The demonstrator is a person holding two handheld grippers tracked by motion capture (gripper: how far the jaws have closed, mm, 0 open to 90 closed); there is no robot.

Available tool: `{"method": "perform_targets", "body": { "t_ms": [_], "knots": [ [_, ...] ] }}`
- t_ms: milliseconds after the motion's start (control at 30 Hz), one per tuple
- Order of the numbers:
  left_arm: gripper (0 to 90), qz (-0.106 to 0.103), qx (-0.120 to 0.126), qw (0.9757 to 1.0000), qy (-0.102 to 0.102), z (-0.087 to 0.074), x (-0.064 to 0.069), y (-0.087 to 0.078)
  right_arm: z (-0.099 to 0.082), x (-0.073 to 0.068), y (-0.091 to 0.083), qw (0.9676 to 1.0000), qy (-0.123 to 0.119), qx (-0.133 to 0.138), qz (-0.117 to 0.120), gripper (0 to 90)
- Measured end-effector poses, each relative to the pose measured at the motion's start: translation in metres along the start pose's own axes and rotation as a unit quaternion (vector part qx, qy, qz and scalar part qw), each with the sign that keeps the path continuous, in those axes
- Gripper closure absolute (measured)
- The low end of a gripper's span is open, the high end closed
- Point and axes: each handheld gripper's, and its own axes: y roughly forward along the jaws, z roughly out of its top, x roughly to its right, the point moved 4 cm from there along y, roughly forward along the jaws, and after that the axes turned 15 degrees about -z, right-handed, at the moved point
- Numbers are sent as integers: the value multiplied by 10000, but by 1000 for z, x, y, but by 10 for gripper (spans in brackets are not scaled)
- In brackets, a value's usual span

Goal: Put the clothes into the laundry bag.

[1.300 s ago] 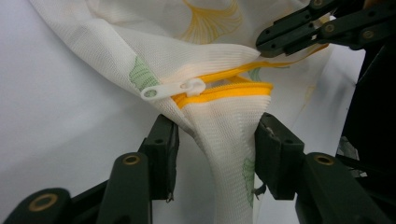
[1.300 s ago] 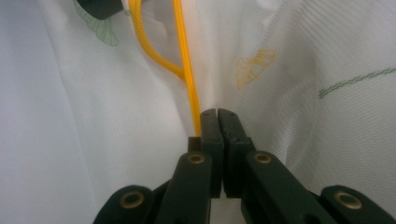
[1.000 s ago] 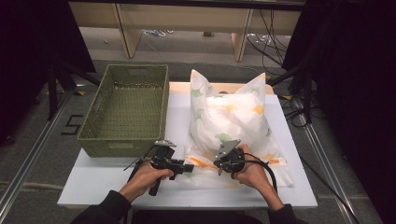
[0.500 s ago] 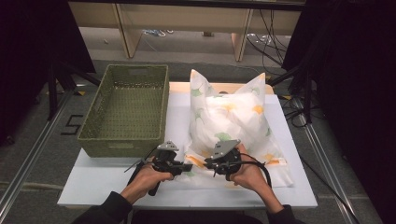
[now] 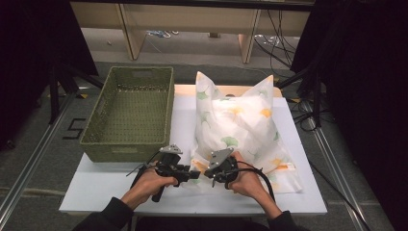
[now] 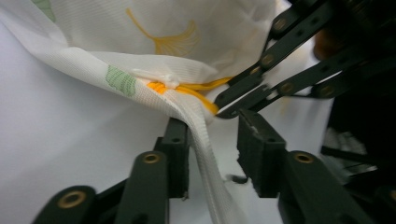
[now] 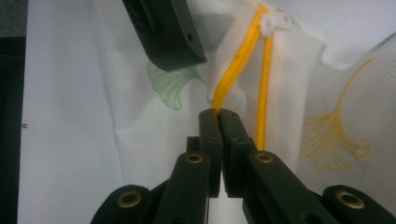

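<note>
Showing "5" marking (image 5: 74, 128) on floor left of basket (image 5: 129, 111).

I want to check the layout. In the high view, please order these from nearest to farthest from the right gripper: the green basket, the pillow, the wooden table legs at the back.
From the right gripper:
1. Pillow, directly at it, its near edge touching.
2. Green basket, to the left.
3. Wooden table legs, far back, past the table.

One pillow (image 5: 240, 127), one green basket (image 5: 130, 113), two grippers; perhaps one yellow zipper (image 7: 243, 51).
</note>
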Motion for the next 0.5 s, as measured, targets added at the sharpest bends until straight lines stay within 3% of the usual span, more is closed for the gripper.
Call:
{"method": "perform_targets", "body": {
  "t_ms": [100,167,300,333,367,433,500],
  "knots": [
    [648,15,129,9999,-91,1,-1,-2,-2,-3,6,10000,-16,-57,69,900],
    [674,-35,287,9992,-265,2,-4,-3,-1,-6,8,9999,-5,-92,92,900],
    [728,80,414,9985,-352,3,-11,-4,0,-6,10,9998,-116,-73,110,900],
    [729,32,468,9978,-474,2,-13,-4,0,-7,10,9999,-80,-53,110,900],
    [723,-26,475,9973,-555,2,-14,-4,0,-8,10,9999,-78,-56,97,900],
    [703,77,419,9974,-586,0,-16,-3,0,-7,10,9998,-155,-15,90,900],
    [701,186,353,9973,-615,-2,-19,-2,0,-8,10,9999,-82,-25,107,900]
  ]
}}
